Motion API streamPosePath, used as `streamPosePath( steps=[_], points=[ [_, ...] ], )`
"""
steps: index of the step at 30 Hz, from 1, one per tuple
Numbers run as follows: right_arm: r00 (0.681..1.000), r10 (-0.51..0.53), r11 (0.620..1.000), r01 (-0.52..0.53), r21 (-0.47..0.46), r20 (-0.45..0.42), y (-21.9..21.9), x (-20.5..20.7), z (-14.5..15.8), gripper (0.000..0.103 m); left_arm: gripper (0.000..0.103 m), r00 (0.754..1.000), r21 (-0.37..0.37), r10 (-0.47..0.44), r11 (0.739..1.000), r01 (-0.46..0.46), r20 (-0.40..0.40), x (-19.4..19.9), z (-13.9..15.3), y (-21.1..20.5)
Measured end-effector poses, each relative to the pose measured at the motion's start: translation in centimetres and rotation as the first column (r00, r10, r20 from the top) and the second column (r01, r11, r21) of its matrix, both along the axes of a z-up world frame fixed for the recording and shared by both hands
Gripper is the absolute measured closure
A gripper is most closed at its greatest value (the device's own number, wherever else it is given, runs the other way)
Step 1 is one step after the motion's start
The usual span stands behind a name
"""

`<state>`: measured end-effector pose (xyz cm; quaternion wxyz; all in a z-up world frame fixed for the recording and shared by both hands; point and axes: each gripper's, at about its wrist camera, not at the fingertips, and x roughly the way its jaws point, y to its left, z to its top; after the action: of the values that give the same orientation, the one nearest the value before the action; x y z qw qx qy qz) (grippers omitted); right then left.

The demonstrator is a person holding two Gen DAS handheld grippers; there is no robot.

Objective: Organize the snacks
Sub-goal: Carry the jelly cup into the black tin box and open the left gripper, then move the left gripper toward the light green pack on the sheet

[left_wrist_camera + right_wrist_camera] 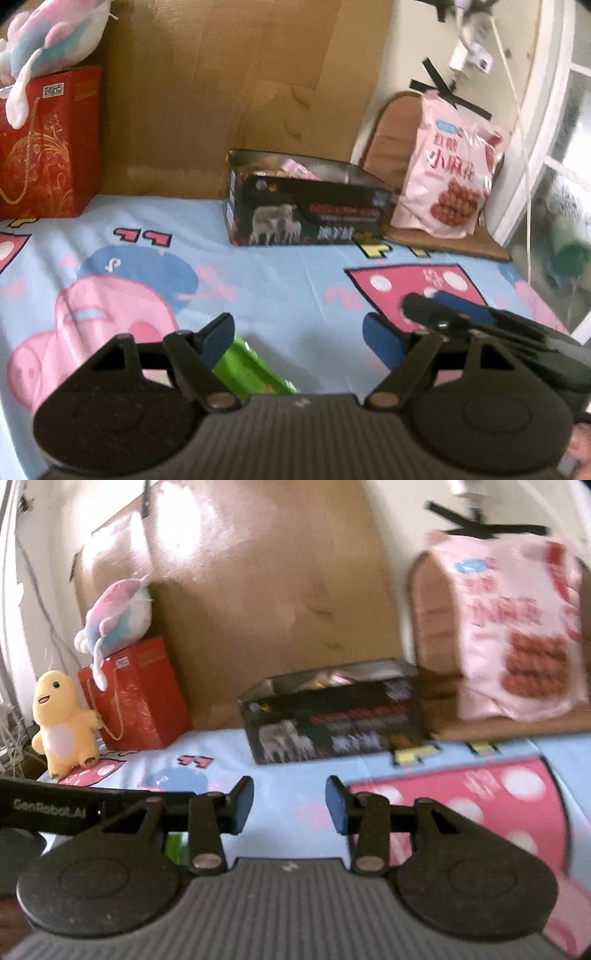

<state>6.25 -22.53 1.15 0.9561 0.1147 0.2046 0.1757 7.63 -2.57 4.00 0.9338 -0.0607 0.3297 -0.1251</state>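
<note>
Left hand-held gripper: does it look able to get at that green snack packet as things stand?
Probably yes. The left hand-held gripper is open, and the green packet lies on the sheet right by its left finger, nothing covering it. The right hand-held gripper sits off to the other side.

Glossy printed black box point(306, 206) on a matt cartoon-print cloth sheet point(288, 280); beside it a shiny pink plastic snack bag point(448, 173); behind, matt brown cardboard point(229, 85).

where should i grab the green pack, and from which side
Grip the green pack across its narrow width near the far end, coming down from above. It lies flat on the sheet, long and slim, running diagonally, with its near end hidden under the left tool. That tool is open, its left finger right beside the pack.
</note>
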Motion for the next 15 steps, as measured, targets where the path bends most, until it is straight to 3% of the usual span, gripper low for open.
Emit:
streamPosePath(
  steps=[7,10,15],
  points=[
    [0.989,-0.143,0.989,0.142,0.030,0.034,-2.3,-3.6,-1.2,0.054,0.023,1.000,0.094,0.020,0.995,-0.021,0.008,-2.8,-2.1,-2.0],
    [0.988,-0.155,0.986,0.154,0.064,0.016,-3.1,-3.7,-1.8,0.053,0.021,0.997,0.159,0.044,0.986,-0.053,0.058,-4.0,-2.8,-2.6],
    [0.989,-0.149,0.986,0.148,0.079,0.008,-3.3,-3.3,-1.9,0.051,0.021,0.993,0.178,0.062,0.981,-0.079,0.097,-4.9,-3.2,-2.9]
  ],
)
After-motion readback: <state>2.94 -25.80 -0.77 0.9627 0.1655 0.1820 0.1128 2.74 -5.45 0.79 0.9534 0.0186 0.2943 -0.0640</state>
